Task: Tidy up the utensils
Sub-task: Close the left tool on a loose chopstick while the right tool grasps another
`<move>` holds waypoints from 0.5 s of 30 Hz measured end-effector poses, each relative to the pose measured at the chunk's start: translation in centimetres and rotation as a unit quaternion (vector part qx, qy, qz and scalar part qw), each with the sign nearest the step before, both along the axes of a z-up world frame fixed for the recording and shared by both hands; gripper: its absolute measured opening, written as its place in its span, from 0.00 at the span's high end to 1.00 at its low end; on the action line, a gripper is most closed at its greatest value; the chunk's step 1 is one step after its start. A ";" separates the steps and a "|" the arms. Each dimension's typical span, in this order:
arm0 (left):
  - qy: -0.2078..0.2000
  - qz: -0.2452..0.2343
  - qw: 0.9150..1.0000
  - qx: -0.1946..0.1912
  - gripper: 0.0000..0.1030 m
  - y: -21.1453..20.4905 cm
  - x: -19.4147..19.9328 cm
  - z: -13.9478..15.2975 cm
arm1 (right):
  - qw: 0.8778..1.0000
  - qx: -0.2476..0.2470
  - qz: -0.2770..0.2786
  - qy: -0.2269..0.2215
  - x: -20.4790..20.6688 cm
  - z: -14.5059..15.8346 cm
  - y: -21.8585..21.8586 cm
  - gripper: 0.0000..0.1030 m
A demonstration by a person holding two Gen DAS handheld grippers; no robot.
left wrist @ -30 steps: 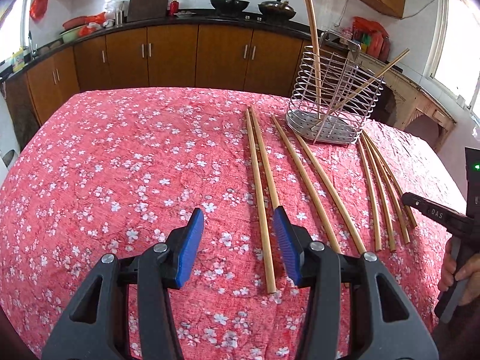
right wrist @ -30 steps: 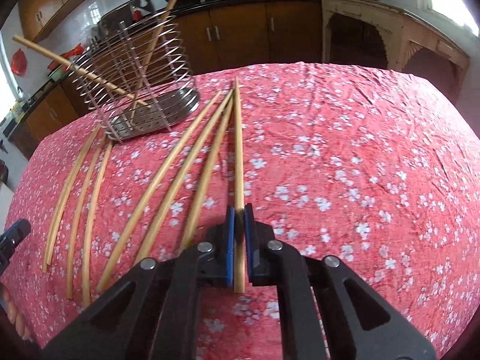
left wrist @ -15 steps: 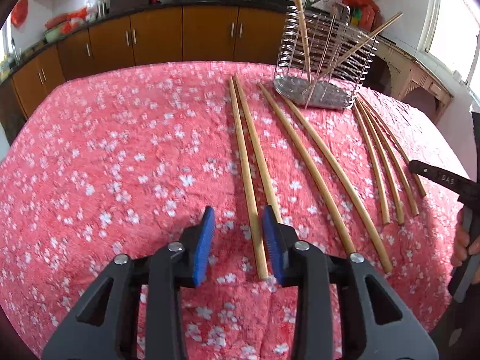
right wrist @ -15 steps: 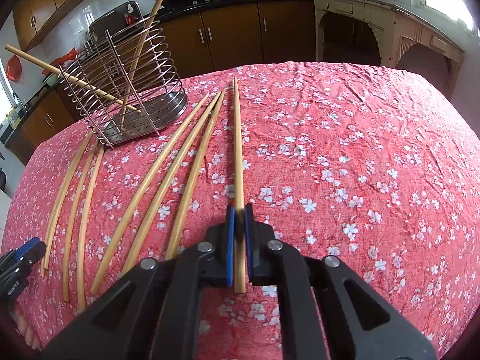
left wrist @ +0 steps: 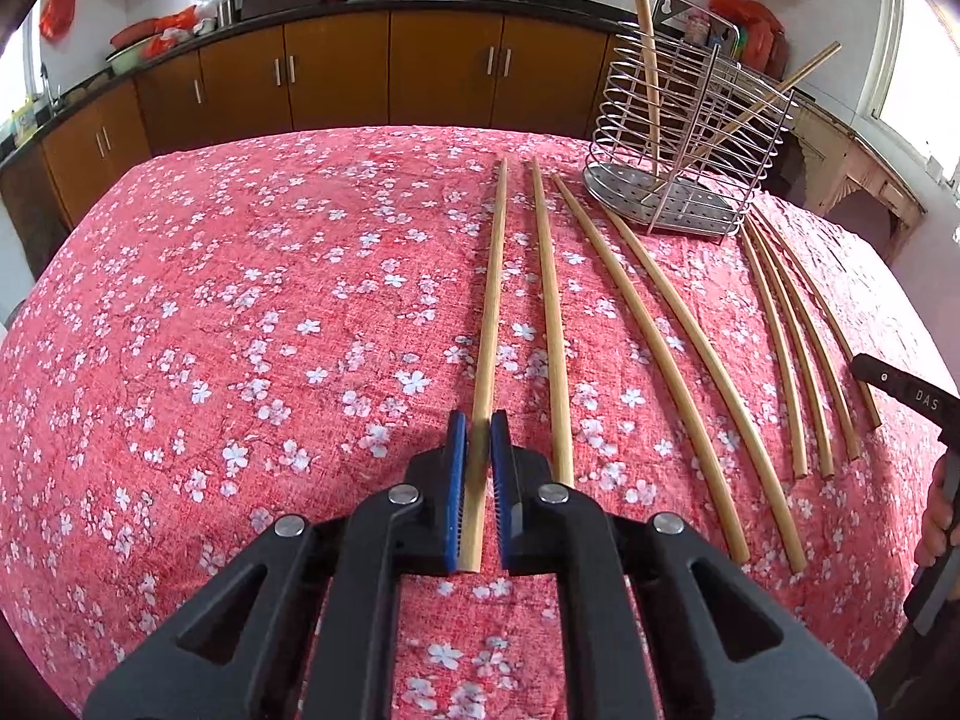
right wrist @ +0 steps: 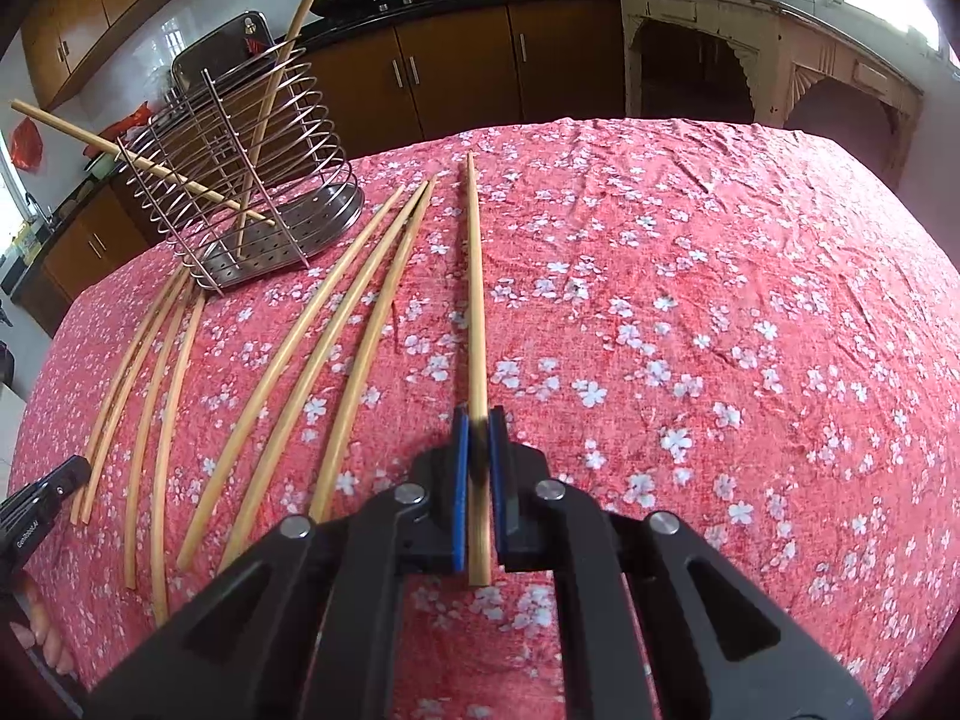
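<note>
In the left wrist view my left gripper point(left wrist: 474, 432) has its jaws closing, blue pads pressing on the near end of the leftmost bamboo chopstick point(left wrist: 492, 276). That stick lies pointing away over the red floral cloth. In the right wrist view my right gripper point(right wrist: 479, 426) is shut on the near end of the rightmost chopstick point(right wrist: 474, 276). A wire utensil holder point(left wrist: 690, 138) point(right wrist: 240, 180) stands at the far side with two chopsticks leaning in it. Several more chopsticks point(left wrist: 549, 300) point(right wrist: 360, 324) lie loose beside the held ones.
Thin curved sticks point(left wrist: 780, 330) point(right wrist: 144, 372) lie near the holder's side. A hand with the other black gripper point(left wrist: 912, 396) point(right wrist: 42, 498) shows at each view's edge. The table point(left wrist: 240, 330) has a red flowered cloth; brown kitchen cabinets point(left wrist: 336, 72) stand behind it.
My left gripper's jaws went from wide apart to shut around the leftmost chopstick, shifting left over it. The right gripper kept its hold and stayed put.
</note>
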State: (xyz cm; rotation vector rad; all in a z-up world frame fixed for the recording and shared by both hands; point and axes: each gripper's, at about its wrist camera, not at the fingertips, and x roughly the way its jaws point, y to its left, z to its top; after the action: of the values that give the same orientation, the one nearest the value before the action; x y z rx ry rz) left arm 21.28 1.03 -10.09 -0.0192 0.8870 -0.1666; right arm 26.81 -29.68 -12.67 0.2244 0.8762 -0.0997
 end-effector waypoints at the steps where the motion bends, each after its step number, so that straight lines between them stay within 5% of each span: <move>1: 0.000 0.000 1.000 0.000 0.91 0.0 -0.1 0.0 | 1.000 -0.002 0.001 0.000 -0.1 0.0 0.0 0.92; 15: -0.002 -0.005 1.000 0.017 0.91 -0.7 -0.5 0.0 | 1.000 -0.014 0.010 -0.004 -1.8 0.0 0.7 0.92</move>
State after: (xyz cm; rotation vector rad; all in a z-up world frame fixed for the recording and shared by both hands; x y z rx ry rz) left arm 20.74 0.28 -10.13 0.0163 0.8858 -0.1606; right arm 25.00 -29.01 -12.69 0.1900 0.8694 -0.0914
